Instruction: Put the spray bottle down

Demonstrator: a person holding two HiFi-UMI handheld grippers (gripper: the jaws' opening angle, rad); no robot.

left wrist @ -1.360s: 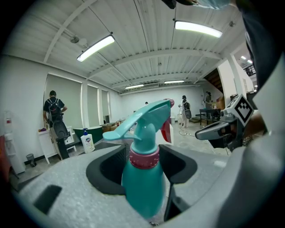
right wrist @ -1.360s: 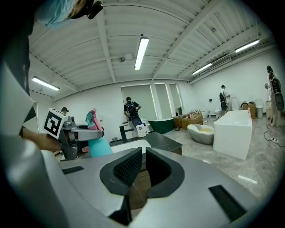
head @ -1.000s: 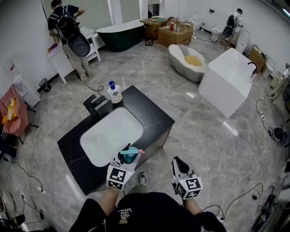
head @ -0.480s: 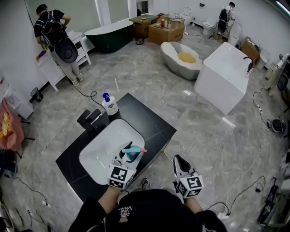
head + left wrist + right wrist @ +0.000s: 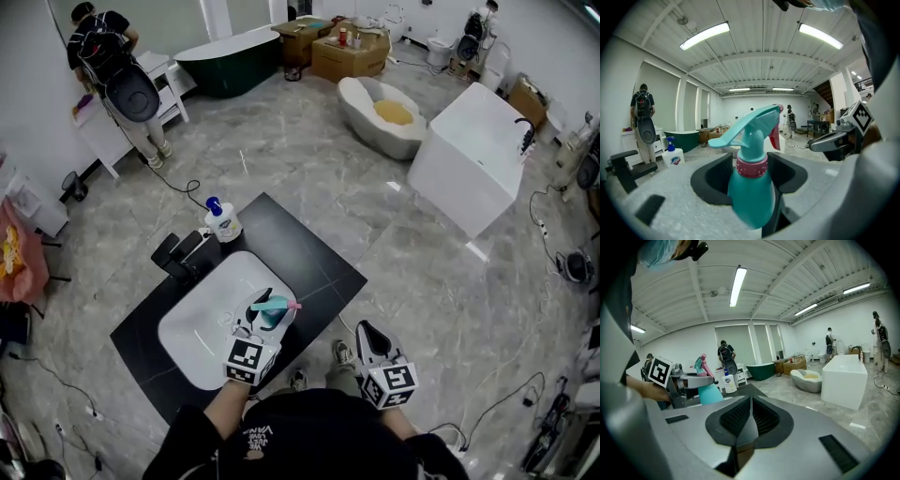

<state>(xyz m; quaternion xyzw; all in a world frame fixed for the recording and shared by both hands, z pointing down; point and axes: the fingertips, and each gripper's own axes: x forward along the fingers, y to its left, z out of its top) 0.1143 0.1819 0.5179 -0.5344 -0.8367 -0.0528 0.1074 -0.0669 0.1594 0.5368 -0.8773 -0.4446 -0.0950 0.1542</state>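
I'm clamping the spray bottle point(image 5: 752, 201) in my left gripper point(image 5: 749, 174) above the basin point(image 5: 202, 319). My right gripper point(image 5: 749, 416) is hovering pinched together, empty.

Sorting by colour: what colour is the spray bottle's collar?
The spray bottle collar is pink; clearest in left gripper view.

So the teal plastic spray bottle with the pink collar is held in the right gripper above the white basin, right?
No: the left gripper holds the teal plastic spray bottle with the pink collar, as the left gripper view shows; the right gripper is shut and empty. The bottle is above the white basin.
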